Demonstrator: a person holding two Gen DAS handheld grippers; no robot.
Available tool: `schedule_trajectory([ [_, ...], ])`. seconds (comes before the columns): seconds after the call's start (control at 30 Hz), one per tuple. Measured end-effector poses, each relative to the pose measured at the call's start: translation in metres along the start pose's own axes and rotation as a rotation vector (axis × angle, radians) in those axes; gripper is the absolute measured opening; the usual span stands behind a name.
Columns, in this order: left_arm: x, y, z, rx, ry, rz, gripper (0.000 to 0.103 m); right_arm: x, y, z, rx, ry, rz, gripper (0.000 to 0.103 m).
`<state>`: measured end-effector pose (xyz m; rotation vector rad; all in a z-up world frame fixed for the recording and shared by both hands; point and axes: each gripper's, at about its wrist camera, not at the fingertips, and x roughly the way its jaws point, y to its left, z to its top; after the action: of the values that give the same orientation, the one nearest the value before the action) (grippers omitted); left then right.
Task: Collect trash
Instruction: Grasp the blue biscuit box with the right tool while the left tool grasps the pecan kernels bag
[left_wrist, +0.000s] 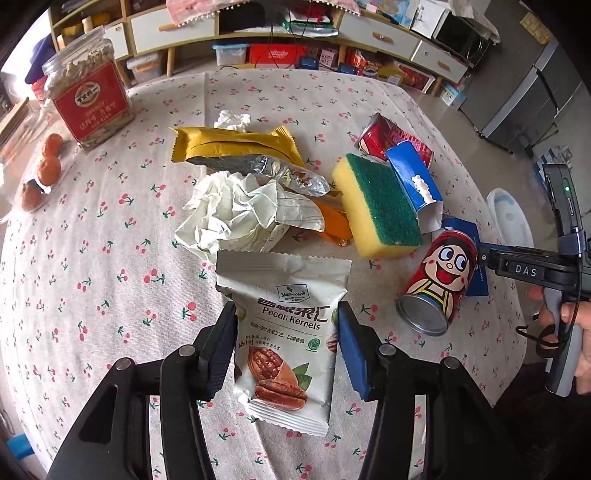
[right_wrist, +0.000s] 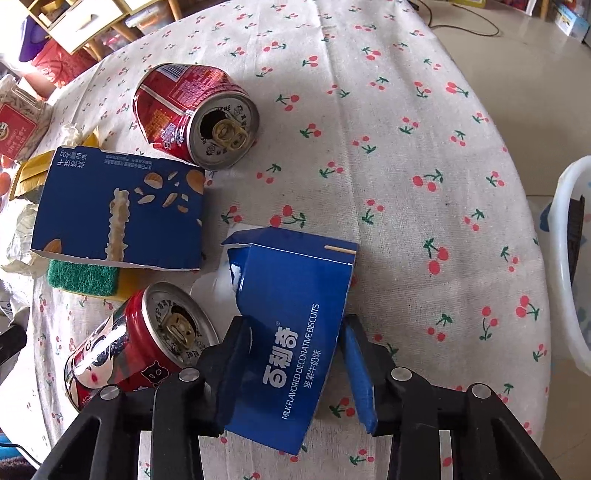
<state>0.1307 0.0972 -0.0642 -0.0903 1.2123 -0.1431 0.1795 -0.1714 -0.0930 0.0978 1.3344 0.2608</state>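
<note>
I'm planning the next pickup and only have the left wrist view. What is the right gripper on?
Observer: The right gripper has a torn blue biscuit box between its fingers, a pad at each side.
Operator: Is the cartoon can opened?
Observer: Yes, its top shows a lifted tab and an open hole.
Operator: And the other can?
Observer: The dented red can is open too and lies on its side.
</note>
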Motion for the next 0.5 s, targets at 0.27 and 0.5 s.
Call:
schedule_trajectory([
  [0.27,-0.007,-0.002,0.003,-0.017,-0.031,-0.015,0.055,-0.020,-0.010,-0.002,0.017,-0.049,0.019,0.044],
  [0.5,-0.016,-0.021,0.011,-0.009,-0.069,-0.039,0.055,-0.044,-0.033,-0.005,0.057,-0.099,0.034,0.044],
])
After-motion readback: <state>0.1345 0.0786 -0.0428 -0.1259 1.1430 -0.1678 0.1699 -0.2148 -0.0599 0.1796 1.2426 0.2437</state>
